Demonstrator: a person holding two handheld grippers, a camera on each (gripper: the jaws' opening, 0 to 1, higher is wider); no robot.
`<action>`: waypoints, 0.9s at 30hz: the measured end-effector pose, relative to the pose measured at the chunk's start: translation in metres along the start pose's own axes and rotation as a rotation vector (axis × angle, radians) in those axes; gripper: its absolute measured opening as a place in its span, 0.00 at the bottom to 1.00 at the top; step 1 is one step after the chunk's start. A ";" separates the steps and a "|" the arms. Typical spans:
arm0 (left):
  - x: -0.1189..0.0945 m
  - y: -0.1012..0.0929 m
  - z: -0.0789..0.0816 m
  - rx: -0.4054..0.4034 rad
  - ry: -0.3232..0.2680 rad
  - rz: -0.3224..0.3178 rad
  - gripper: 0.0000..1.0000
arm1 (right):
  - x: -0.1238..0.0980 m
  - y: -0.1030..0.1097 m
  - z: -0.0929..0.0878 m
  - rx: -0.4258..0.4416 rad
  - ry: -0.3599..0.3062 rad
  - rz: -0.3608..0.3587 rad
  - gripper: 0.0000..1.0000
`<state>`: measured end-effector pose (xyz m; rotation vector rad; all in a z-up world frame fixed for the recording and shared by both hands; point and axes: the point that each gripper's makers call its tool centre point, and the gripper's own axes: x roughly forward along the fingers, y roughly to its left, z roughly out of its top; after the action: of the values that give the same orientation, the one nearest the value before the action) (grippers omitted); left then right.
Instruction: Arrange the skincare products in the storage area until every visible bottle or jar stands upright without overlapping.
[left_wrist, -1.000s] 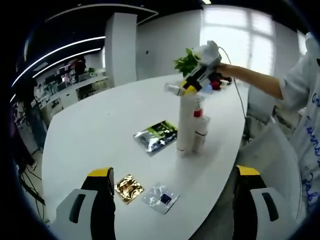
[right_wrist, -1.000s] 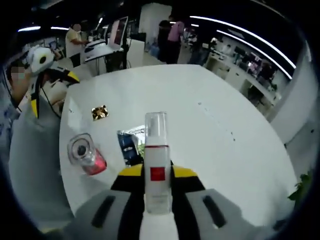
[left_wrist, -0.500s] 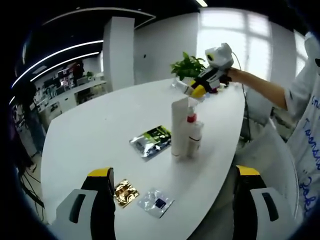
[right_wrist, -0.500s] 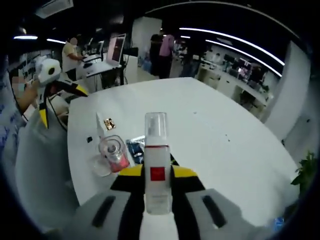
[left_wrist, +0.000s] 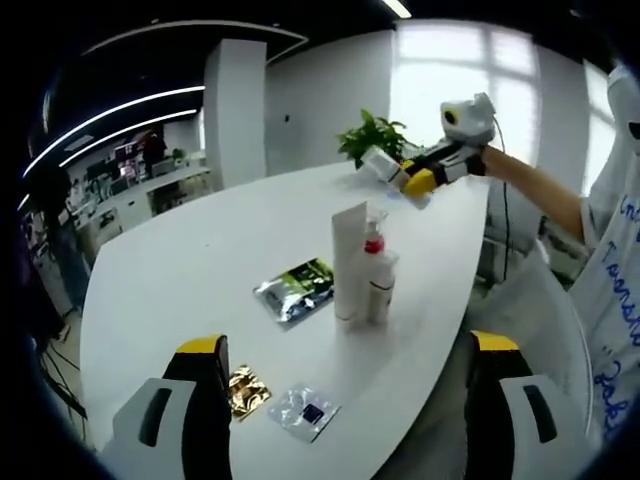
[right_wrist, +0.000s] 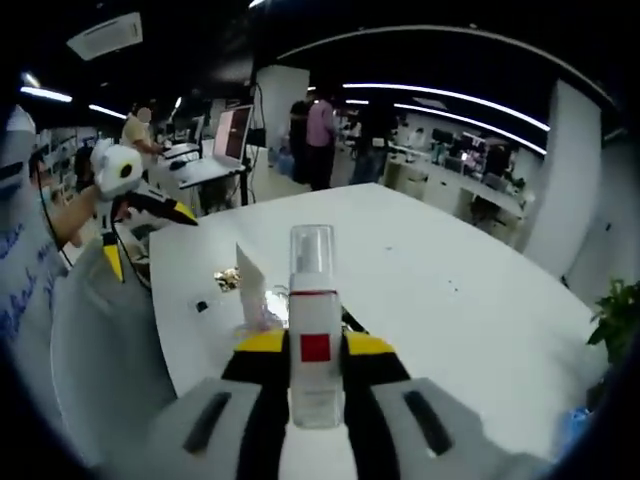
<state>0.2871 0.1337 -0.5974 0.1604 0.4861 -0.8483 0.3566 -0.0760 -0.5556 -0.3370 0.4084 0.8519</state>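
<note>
We see the right gripper (right_wrist: 316, 352), low centre in its view, clamped on a clear-capped bottle (right_wrist: 314, 330), while the left gripper (left_wrist: 345, 400) jaws stand wide apart w/ nothing between, facing tube (left_wrist: 349, 262) & pump bottle (left_wrist: 378, 277) upright, touching, mid-frame on the white table (left_wrist: 200, 260).

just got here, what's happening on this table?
A person is sorting skincare items with two handheld grippers. The right gripper is shut on a clear-capped bottle, held up over the white table. The left gripper is open and empty. A white tube and a pump bottle stand upright together; three sachets lie flat nearby.
</note>
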 end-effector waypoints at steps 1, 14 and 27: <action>0.000 -0.001 0.000 0.001 0.000 -0.002 0.96 | -0.002 0.003 0.000 0.007 -0.006 0.001 0.18; 0.010 -0.007 0.013 -0.004 -0.035 -0.011 0.91 | -0.017 0.038 -0.006 0.089 -0.086 -0.009 0.19; 0.016 -0.018 0.029 -0.069 -0.109 -0.042 0.79 | -0.002 0.078 -0.008 0.145 -0.119 0.044 0.19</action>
<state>0.2926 0.1022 -0.5788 0.0407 0.4170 -0.8757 0.2935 -0.0329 -0.5713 -0.1430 0.3653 0.8756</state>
